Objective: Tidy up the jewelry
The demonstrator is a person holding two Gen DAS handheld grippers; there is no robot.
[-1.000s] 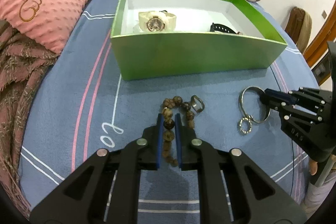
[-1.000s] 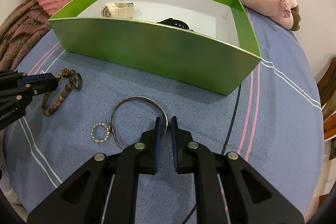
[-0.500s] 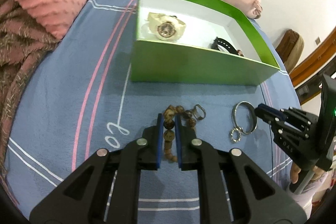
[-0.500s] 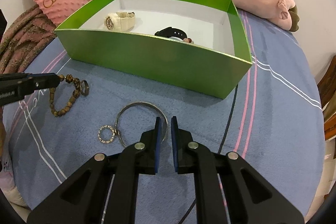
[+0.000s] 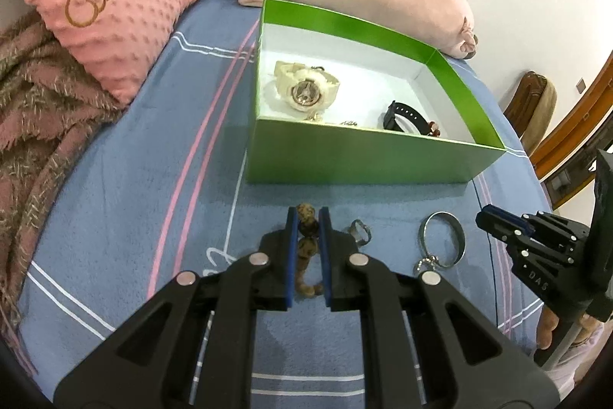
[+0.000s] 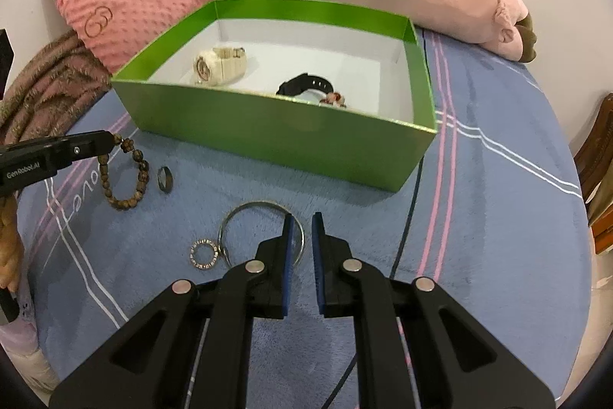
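We are pinching the wooden bead bracelet in our left gripper, its pads closed on the top beads while the rest of the loop is hanging down toward the blue bed cover, just in front of the near wall of the green box. A small dark ring is lying just beside the beads. Further right, the silver bangle with its sparkly ring charm is lying flat, and our right gripper is hovering over the bangle's right edge, jaws narrowly parted and holding nothing. Inside the box, a cream watch and a black watch are sitting apart, leaving white floor between them.
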